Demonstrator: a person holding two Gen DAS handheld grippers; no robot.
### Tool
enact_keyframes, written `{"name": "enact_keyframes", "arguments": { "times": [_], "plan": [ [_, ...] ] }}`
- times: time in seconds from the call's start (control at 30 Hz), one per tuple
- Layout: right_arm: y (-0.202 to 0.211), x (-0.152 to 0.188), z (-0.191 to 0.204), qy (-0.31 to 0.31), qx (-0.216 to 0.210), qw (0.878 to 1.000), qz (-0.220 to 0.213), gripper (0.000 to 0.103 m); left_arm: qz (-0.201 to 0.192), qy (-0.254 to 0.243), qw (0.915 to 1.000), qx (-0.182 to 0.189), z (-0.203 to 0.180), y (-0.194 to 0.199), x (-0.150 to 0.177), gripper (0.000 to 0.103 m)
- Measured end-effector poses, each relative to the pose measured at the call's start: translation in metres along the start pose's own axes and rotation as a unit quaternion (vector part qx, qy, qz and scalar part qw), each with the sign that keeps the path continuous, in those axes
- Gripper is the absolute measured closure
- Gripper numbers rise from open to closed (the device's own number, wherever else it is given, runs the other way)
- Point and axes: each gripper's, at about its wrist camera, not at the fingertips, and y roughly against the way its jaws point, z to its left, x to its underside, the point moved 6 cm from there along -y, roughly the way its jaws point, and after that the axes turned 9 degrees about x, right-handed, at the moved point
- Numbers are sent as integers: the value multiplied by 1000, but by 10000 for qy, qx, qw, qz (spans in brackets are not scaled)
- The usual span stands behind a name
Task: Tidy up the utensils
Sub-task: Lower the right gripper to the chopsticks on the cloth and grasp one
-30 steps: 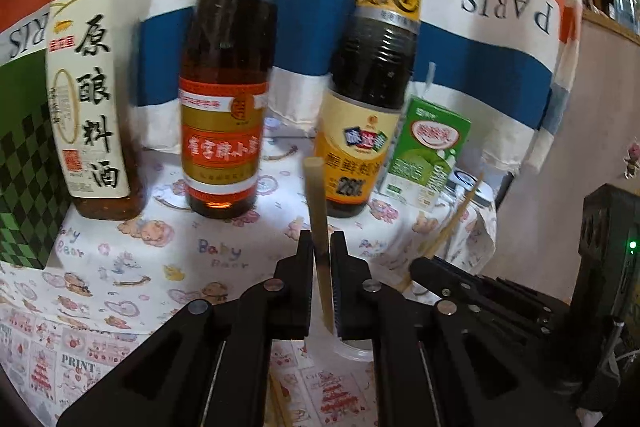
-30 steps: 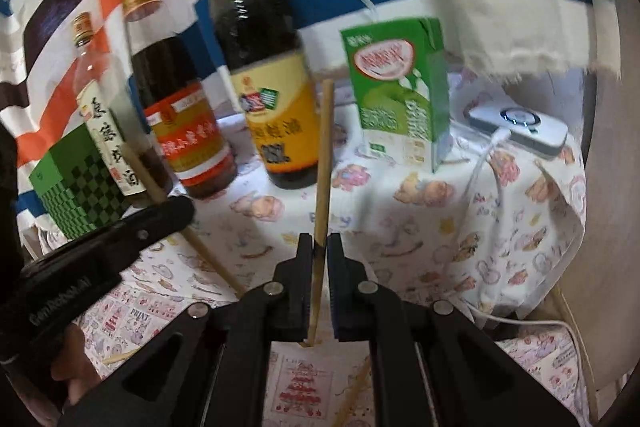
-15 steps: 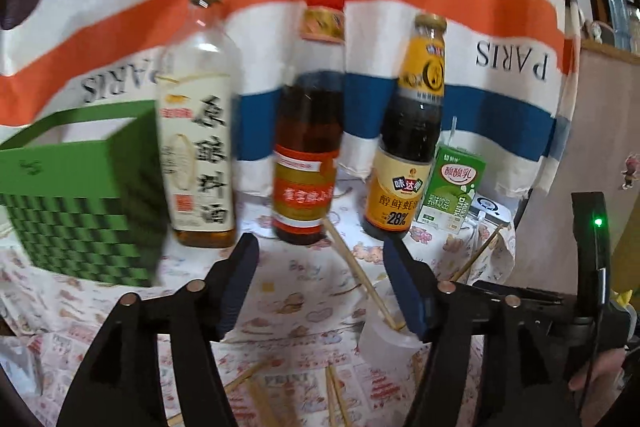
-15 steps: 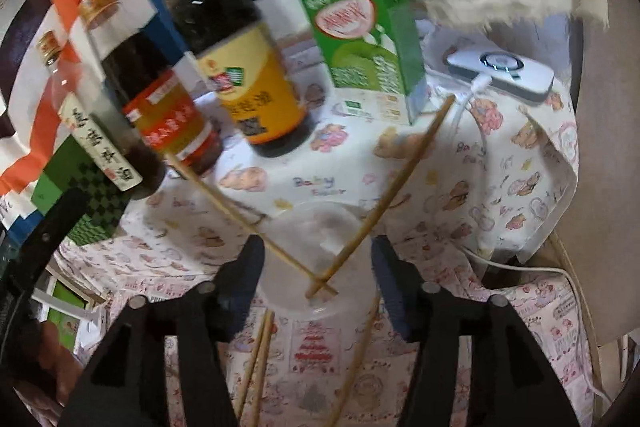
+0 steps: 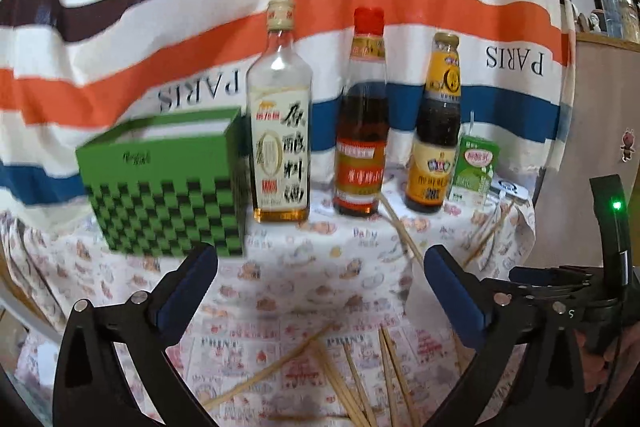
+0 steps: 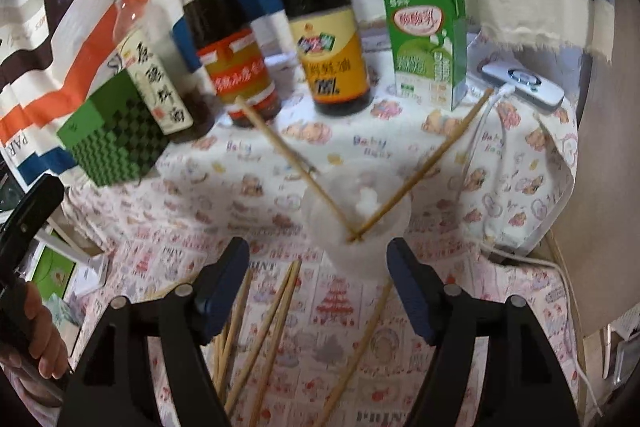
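Note:
A clear plastic cup (image 6: 356,223) stands on the printed tablecloth with two wooden chopsticks (image 6: 424,169) leaning out of it, one to the left and one to the right. Several loose chopsticks (image 6: 272,323) lie on the cloth in front of it. My right gripper (image 6: 318,287) is open and empty, just in front of the cup. My left gripper (image 5: 320,291) is open and empty, above the cloth; loose chopsticks (image 5: 352,379) lie below it. The cup is mostly hidden behind its right finger in the left wrist view.
Three sauce bottles (image 5: 362,131) stand in a row at the back, with a green checkered box (image 5: 164,183) on the left and a green drink carton (image 6: 430,47) on the right. A white device (image 6: 524,85) with a cable lies near the table's right edge.
Both grippers have opened and let go of a chopstick each into the cup. Both have pulled back and up from the cup.

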Motion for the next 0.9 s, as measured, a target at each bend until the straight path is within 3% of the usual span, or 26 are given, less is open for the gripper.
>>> {"name": "enact_keyframes", "arguments": {
  "times": [0.13,0.27,0.57,0.8,0.9],
  "plan": [
    [-2,20,-1,-24,-42,9999,158,34,28,244,9996,-121,7,4,20,1],
    [-13,38,-10,-181,-45,9992,349,34,254,142,9994,-202,9,-5,40,1],
    [-57,65,-34,-354,381,9954,803,34,637,550,9957,-399,34,-31,96,1],
    [-70,76,-27,-50,616,9936,941,34,1206,472,9899,-570,45,-53,132,1],
    [-75,82,-22,225,848,9920,912,34,1260,630,9878,-658,58,-58,137,1]
  ]
}}
